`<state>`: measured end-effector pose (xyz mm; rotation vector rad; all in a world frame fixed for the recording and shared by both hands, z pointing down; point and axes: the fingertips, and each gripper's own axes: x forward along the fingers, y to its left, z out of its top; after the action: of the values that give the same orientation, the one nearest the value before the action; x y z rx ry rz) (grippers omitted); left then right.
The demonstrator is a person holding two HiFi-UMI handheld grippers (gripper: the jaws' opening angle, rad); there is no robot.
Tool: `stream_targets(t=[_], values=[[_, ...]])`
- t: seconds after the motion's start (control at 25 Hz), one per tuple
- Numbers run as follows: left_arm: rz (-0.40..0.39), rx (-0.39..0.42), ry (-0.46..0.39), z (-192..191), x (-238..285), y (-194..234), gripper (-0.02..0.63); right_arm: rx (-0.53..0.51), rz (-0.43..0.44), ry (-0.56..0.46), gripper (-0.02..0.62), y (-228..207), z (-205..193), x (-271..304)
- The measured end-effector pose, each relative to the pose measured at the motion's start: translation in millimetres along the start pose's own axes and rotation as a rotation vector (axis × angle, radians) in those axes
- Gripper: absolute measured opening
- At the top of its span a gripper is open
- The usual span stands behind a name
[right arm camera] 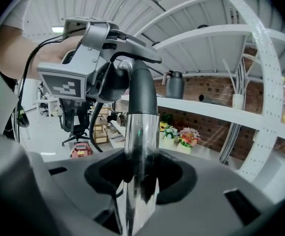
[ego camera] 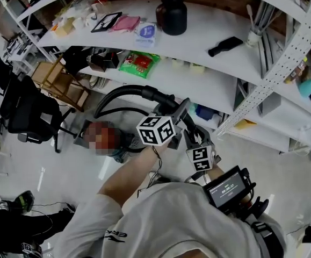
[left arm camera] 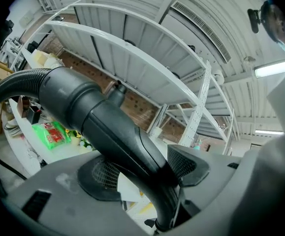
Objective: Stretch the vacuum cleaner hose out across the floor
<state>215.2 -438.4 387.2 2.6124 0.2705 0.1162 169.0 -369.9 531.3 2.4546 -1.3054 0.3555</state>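
Vacuum cleaner hose (ego camera: 117, 92) (left arm camera: 14, 82) is held up off the floor in front of the white shelving (ego camera: 203, 36), not lying stretched out. Seen from the head view, its black ribbed length climbs from low beside the bottom shelf, arches over, and joins a smooth dark grey handle piece (ego camera: 163, 97) (left arm camera: 112, 127) (right arm camera: 141, 90). The whole run slants from upper left to lower right, toward the person. In the left gripper view the ribbed part comes in from the left edge, and the thicker handle piece runs diagonally down to the jaws. The left gripper (ego camera: 174, 112) (left arm camera: 147, 173) (right arm camera: 98, 58) is clenched on that handle piece, with a pad pressed against each side. In the right gripper view a shiny metal tube (right arm camera: 141, 141) stands nearly upright and enters the bend of the handle piece, which curves left to the left gripper. The right gripper (ego camera: 198, 141) (right arm camera: 141, 176) clasps this metal tube between its pads. A green packet (ego camera: 139, 63) with red print lies on a shelf. Its lettering is too small to read, and so are the figures on the small screen (ego camera: 225, 188) by the right gripper.
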Motion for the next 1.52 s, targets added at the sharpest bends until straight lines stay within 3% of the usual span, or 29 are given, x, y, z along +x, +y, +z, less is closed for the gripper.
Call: stream_targets(t=[0.48, 1.04, 1.52], values=[[-0.143, 0.002, 0.112, -84, 64, -130, 0.288, 0.085, -0.159, 0.068, 0.153, -93, -71, -105], [-0.379, 0.002, 0.254, -158, 56, -241, 0.281, 0.157, -0.397, 0.160, 0.153, -114, -134, -208], [-0.402, 0.018, 0.286, -217, 48, -321, 0.281, 0.191, -0.406, 0.168, 0.153, -130, -182, -287]])
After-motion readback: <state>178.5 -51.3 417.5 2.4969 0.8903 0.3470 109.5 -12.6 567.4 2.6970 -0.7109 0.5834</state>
